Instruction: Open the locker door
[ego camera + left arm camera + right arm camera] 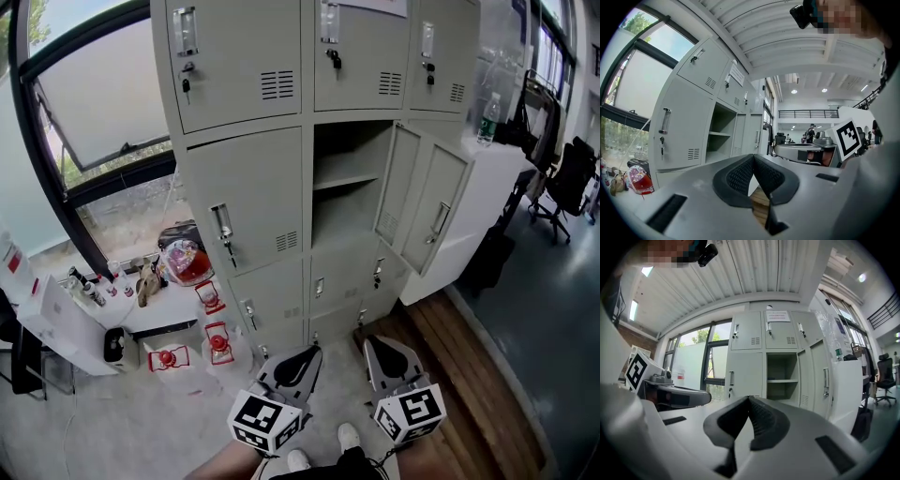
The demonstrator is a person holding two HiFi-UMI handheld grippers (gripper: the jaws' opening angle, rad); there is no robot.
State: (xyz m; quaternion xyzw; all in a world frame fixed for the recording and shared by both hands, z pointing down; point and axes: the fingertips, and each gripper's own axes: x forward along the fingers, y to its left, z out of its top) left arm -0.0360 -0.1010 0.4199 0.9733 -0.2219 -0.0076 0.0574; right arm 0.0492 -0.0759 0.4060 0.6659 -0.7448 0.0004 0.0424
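Locker door stands swung out to the right, at the middle of the bank of lockers, baring a compartment with one shelf. The right gripper view shows the door right of the compartment. The left gripper and right gripper hang side by side near the person, low over the floor, well apart from the door. The left gripper has its jaws together on nothing, and so has the right gripper. A bottle stands on the far right surface.
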